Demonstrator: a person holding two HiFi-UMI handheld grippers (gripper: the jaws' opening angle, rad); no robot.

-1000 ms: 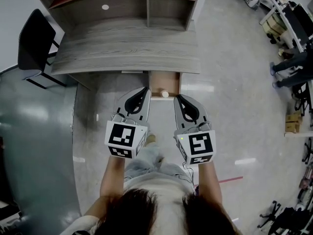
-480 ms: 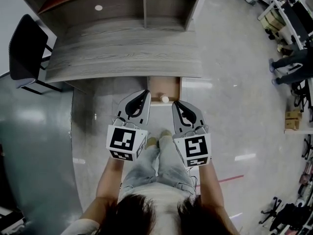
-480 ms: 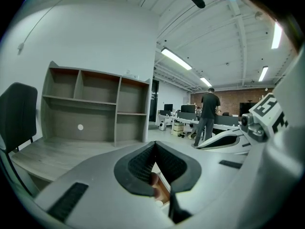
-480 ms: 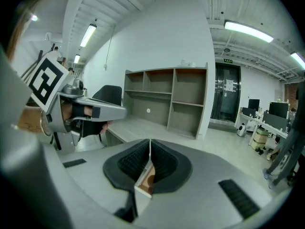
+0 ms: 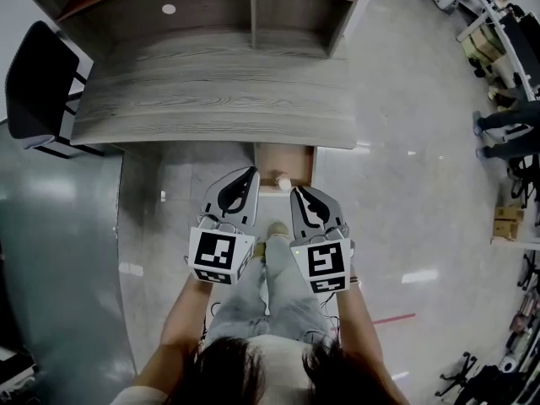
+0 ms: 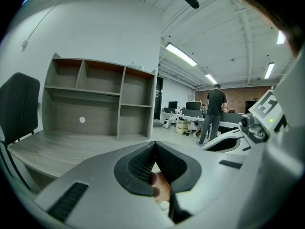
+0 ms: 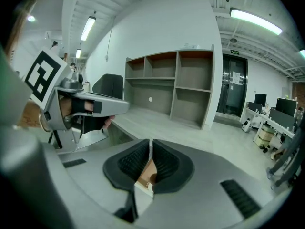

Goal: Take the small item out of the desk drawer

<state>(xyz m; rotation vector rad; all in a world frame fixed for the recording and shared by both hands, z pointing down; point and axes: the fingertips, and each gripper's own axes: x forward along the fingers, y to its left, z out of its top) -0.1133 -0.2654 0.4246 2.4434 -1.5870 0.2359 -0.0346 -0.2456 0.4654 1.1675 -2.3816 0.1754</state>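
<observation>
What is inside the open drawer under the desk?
One small pale item lies near the front edge of the drawer. The desktop hides the drawer's back part.

Small white item (image 5: 284,183) in open desk drawer (image 5: 293,156)

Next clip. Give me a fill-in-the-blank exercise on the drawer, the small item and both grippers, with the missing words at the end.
1. The desk drawer stands ___.
2. The small white item lies ___ the drawer.
3. The jaws of the left gripper and of the right gripper are both ___.
4. In the head view, the black chair stands at the ___ end of the desk.

Missing words: open; inside; shut; left.
</observation>
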